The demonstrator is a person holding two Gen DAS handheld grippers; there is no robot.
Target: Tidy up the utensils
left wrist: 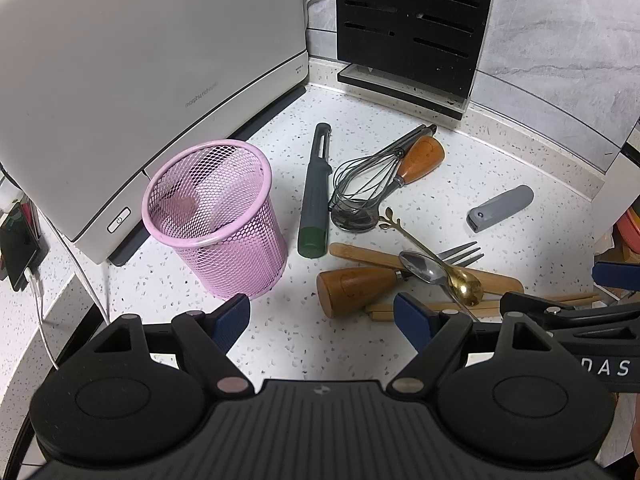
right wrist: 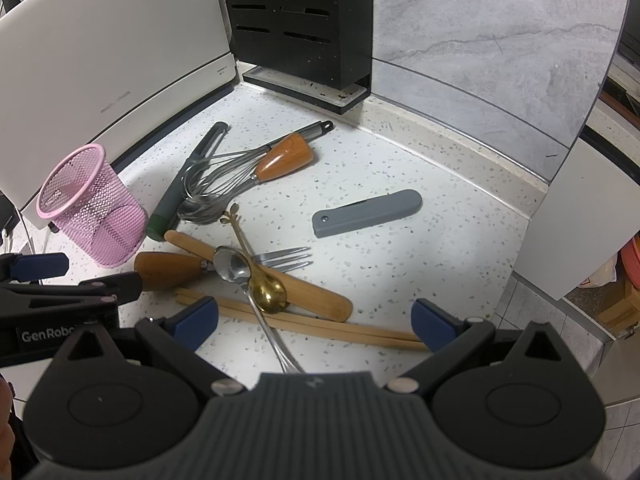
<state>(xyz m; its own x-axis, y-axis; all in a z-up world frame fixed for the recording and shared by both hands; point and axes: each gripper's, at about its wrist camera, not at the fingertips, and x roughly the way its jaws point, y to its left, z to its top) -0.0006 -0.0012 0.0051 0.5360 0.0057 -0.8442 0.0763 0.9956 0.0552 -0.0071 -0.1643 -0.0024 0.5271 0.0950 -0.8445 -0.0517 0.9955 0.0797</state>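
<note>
Where the whisk [right wrist: 224, 178] overlaps, a spoon [right wrist: 200, 210] bowl lies half hidden.

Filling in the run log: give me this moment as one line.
stage: before first pick | left gripper: open, holds nothing | right gripper: open, over chopsticks | cup: upright | utensils: loose on counter

Am working in home kitchen. Am looking at white speckled stone countertop [right wrist: 400, 208] meeting grey marble-look wall tiles [right wrist: 480, 32]. Black slotted knife block [right wrist: 296, 20] sitting in corner beside white countertop appliance [left wrist: 152, 60]. Wire whisk [right wrist: 224, 176], wood-handled fork [right wrist: 224, 266] and gold spoon [right wrist: 268, 286] lying scattered beside pink mesh cup [left wrist: 216, 220].
</note>
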